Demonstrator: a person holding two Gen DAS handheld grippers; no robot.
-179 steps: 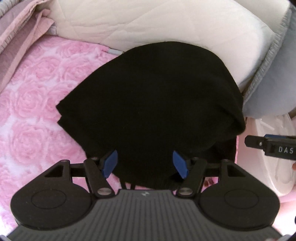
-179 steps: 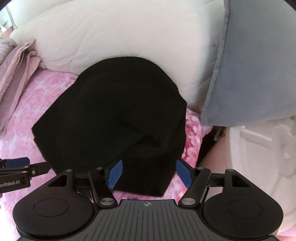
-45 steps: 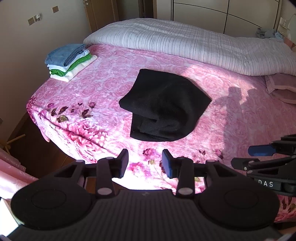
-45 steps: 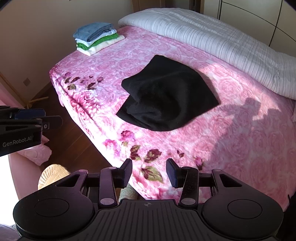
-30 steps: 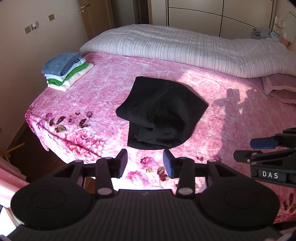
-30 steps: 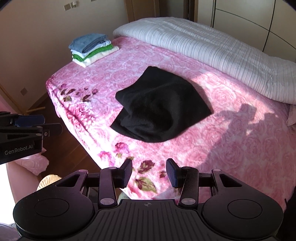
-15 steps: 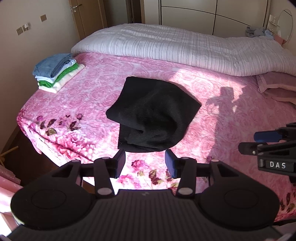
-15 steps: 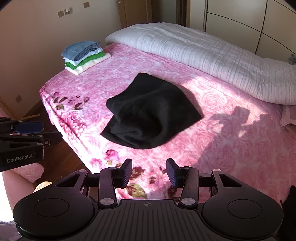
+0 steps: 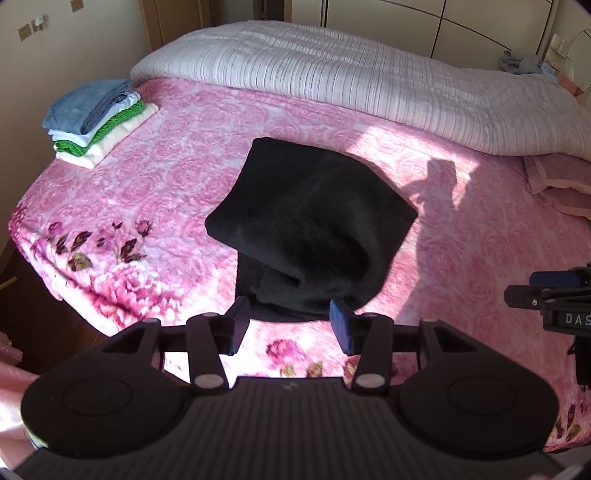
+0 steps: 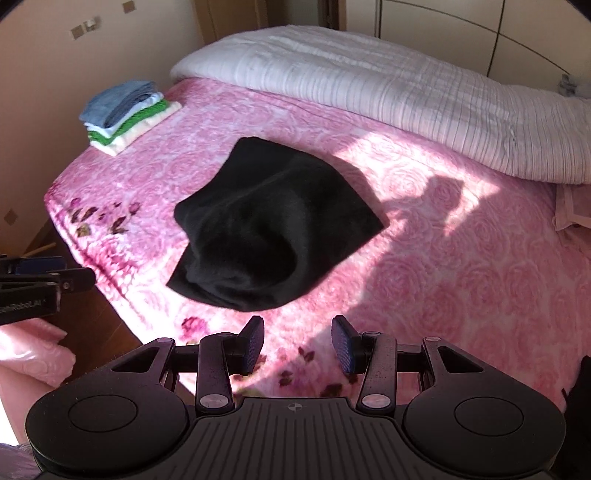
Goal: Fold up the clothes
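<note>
Black fleecy garment (image 9: 310, 229) lies crumpled, long axis running bed edge to quilt; both grippers' fingers apart, empty.

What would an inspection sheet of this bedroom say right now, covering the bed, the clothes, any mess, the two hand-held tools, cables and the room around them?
Surface: pink floral bedspread, partly sunlit, with a person's shadow on it.
Job's things: black garment lying crumpled near the bed's front edge; folded stack of blue, white, green and cream pieces at the far left corner.
Clutter: pink cloth at the right edge.
Tools: left tool open, its jaws have just been opening, nothing between them, just short of the garment's near edge; right tool open and empty, over the bedspread.
Cables: nothing seen.
Surroundings: striped white quilt along the far side, wardrobe doors behind, wood floor beside the bed.
</note>
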